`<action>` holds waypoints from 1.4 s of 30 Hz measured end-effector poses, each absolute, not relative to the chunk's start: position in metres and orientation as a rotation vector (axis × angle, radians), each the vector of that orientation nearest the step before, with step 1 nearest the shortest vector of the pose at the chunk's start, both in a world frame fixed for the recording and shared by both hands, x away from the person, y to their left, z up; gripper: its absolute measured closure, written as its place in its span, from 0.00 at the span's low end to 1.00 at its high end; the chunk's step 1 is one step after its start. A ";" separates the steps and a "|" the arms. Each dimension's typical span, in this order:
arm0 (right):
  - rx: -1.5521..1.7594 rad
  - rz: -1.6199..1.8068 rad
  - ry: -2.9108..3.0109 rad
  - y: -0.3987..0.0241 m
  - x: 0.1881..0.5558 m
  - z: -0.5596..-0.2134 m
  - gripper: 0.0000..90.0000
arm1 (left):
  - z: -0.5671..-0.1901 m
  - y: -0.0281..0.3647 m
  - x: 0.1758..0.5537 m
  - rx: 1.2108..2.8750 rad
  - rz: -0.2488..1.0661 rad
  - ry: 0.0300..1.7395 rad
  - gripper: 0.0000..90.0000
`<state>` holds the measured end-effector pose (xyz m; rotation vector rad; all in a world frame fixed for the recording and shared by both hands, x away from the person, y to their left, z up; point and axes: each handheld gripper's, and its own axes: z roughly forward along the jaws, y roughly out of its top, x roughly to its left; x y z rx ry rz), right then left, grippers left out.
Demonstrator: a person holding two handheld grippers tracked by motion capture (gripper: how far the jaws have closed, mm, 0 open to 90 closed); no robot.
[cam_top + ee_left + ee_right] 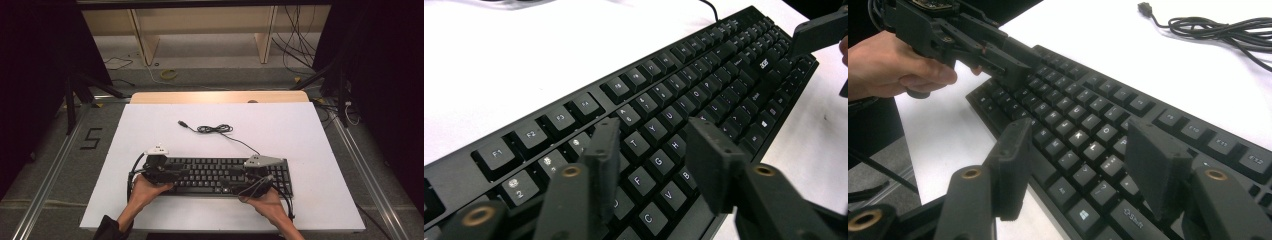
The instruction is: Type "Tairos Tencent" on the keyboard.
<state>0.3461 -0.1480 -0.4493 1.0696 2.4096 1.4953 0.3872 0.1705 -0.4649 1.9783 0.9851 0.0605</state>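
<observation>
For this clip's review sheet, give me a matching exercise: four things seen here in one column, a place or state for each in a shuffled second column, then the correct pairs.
Things:
1. keyboard
2. USB plug
3. left gripper
4. right gripper

Places or states:
A. jaws apart over the letter keys near T, G and B
B. lies flat on the white board, lengthwise in front of the person
C. jaws apart over the keys near the Shift and Windows keys
D. free end of the coiled cable, beyond the keyboard, plugged into nothing

Pairs: 1-B, 2-D, 3-A, 4-C
</observation>
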 end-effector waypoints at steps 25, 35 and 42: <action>1.089 1.493 2.377 -0.165 0.336 -0.455 0.45 | -0.475 0.147 0.405 2.105 0.082 0.992 0.98; 1.090 1.486 2.381 -0.166 0.334 -0.455 0.46 | -0.477 0.142 0.403 2.118 0.087 1.011 0.99; 1.084 1.481 2.381 -0.166 0.334 -0.455 0.46 | -0.475 0.143 0.403 2.102 0.091 1.014 0.99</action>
